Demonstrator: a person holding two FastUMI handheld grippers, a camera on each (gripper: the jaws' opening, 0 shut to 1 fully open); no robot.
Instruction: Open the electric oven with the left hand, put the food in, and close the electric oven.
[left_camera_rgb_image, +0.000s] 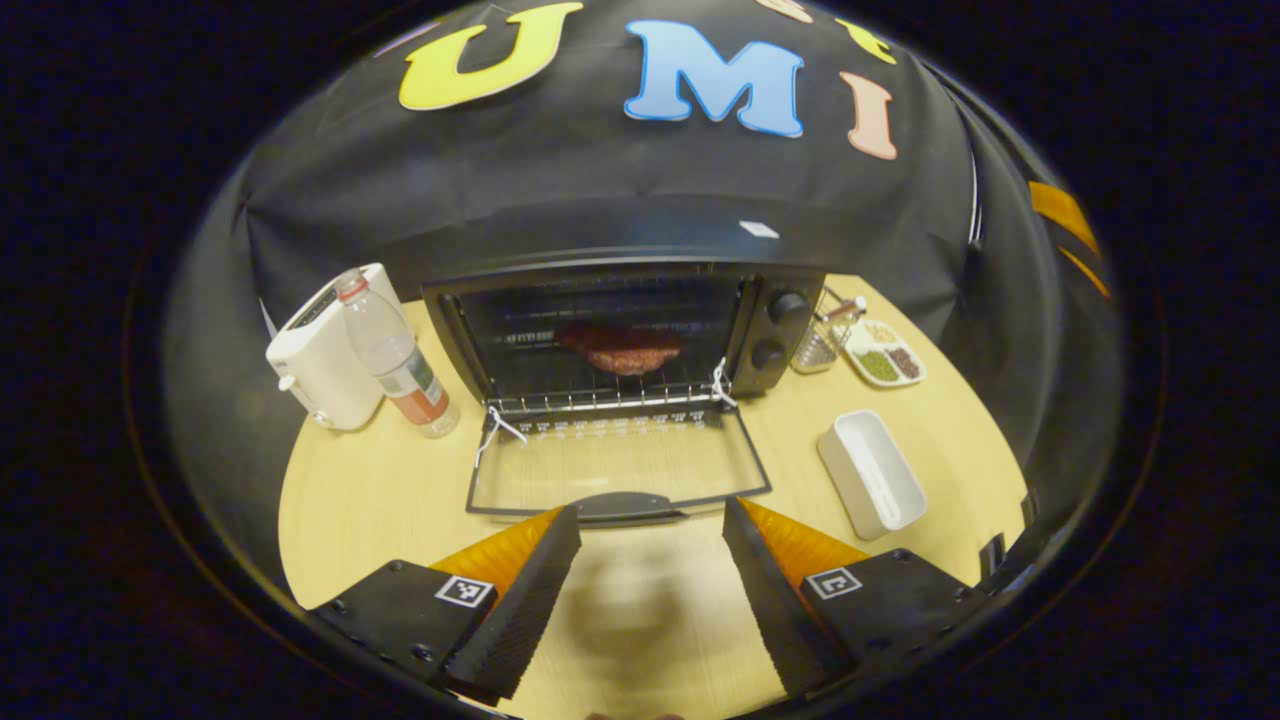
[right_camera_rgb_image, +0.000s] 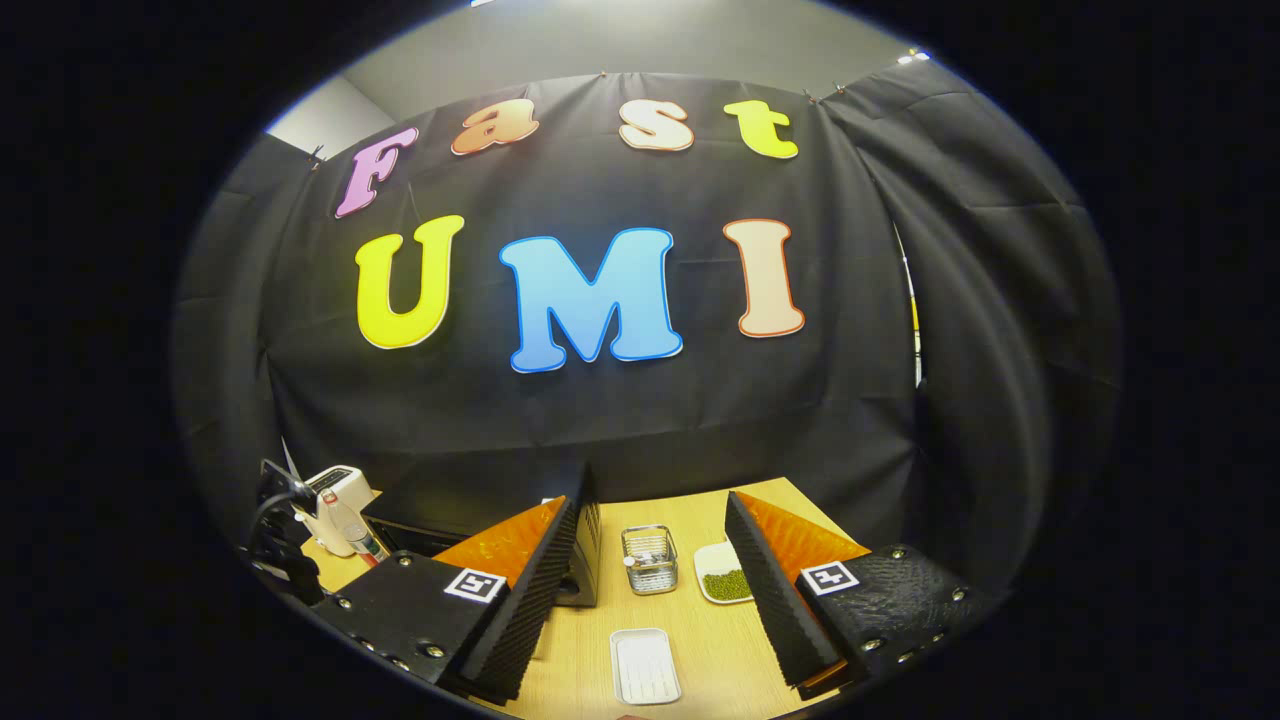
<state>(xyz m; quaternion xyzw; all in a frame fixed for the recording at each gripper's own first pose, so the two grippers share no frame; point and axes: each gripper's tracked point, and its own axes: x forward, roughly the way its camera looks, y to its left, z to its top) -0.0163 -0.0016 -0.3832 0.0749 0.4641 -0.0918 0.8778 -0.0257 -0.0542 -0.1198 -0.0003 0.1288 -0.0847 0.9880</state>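
Worktop (left_camera_rgb_image: 400, 500) of pale wood carried the black electric oven (left_camera_rgb_image: 610, 320), its glass door (left_camera_rgb_image: 615, 465) folded flat and reddish food (left_camera_rgb_image: 620, 348) on the rack. Your left hand-held gripper (left_camera_rgb_image: 650, 530) hovered spread just before the dark handle (left_camera_rgb_image: 625, 507); that stiff, hinged door should lift best there. Your right hand-held gripper (right_camera_rgb_image: 655, 590) hung spread, empty.

The left gripper (left_camera_rgb_image: 650, 600) has two wedge-shaped jaws with ribbed inner faces, each mounted on a black block bearing a square black-and-white marker tag and small round screws. The right gripper (right_camera_rgb_image: 650, 615) is built the same way: ribbed wedge jaws, tagged black blocks, visible screws.
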